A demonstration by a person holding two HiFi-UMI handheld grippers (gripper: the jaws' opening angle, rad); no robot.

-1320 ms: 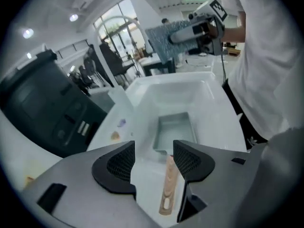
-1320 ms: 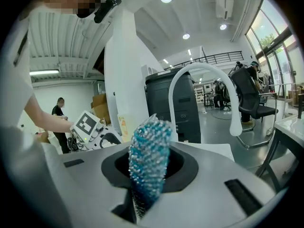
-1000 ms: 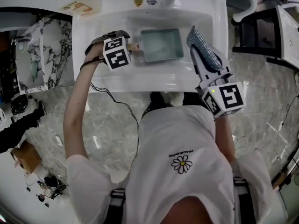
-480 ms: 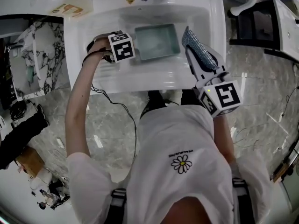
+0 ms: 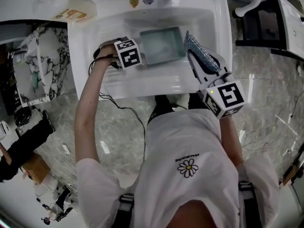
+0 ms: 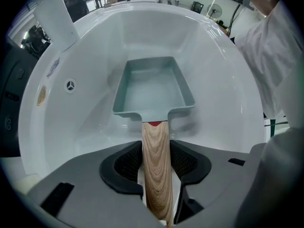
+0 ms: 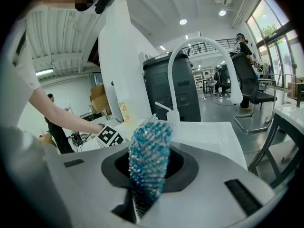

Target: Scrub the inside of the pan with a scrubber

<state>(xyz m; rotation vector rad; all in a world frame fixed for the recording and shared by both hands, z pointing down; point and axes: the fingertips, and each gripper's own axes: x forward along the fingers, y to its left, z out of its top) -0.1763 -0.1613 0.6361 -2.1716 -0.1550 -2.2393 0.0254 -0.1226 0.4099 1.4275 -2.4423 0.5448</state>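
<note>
White sink (image 5: 205, 42) in the upper middle of the head view holds the green pan (image 5: 162, 44), and the left gripper (image 6: 157, 194), its jaws just now closing round the wooden handle (image 6: 156, 146) with a gap left, should squeeze tight before the right gripper (image 7: 145, 198), pinching the blue scrubber (image 7: 149, 146), rubs inside.

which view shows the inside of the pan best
The left gripper view: the pan sits mid-picture, its whole bottom visible. The head view shows it small, from above; the right gripper view misses it.
</note>
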